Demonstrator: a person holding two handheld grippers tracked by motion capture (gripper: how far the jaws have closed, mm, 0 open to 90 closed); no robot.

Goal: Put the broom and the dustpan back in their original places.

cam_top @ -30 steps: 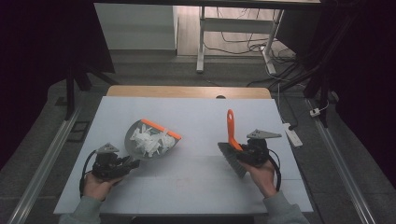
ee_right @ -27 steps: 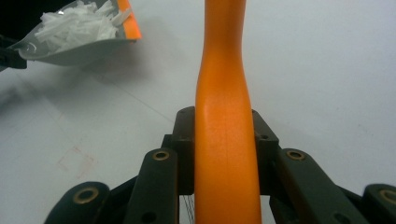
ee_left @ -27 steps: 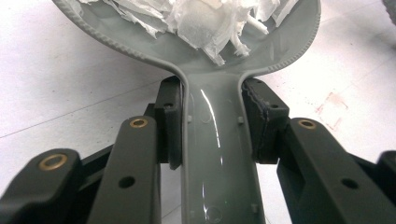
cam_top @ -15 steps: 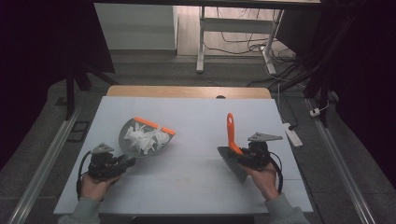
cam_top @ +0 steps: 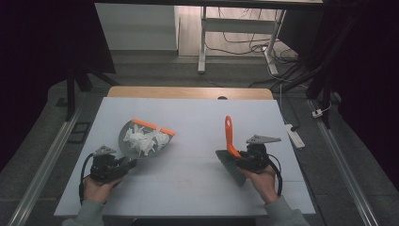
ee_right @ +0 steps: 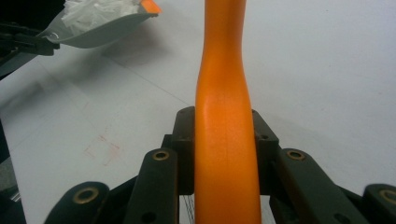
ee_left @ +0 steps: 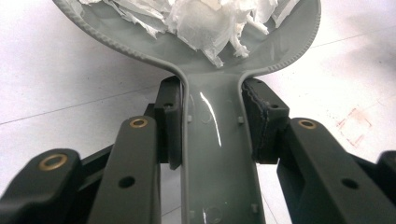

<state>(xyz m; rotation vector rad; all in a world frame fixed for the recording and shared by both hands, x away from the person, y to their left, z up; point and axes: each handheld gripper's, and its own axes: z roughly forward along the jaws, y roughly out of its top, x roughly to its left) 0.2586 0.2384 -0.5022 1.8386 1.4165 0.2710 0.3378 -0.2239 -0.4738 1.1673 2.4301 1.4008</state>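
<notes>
- The left gripper [cam_top: 123,164], at about eight o'clock on the white table [cam_top: 197,188], has its jaws clamped on the grey handle of the dustpan [cam_top: 141,141].
- In the left gripper view both black pads [ee_left: 170,123] press the sides of the dustpan [ee_left: 219,154] handle, with the pan's bowl opening out at twelve o'clock.
- The dustpan is heaped with torn white paper scraps [cam_top: 145,140], and its orange lip [cam_top: 153,126] faces toward one o'clock, away from the person.
- In the right gripper view the dustpan [ee_right: 100,29] appears lifted off the table, with a shadow beneath it.
- The right gripper [cam_top: 241,157], at about four o'clock on the table, grips the brush [cam_top: 230,146] by its orange handle.
- In the right gripper view the jaws close on both sides of the brush [ee_right: 224,140] handle, which runs straight up to twelve o'clock.
- The brush's grey bristle head [cam_top: 230,165] lies at the hand's side, toward seven o'clock from the handle tip.
- Dustpan and brush sit well apart, bare table between them.
</notes>
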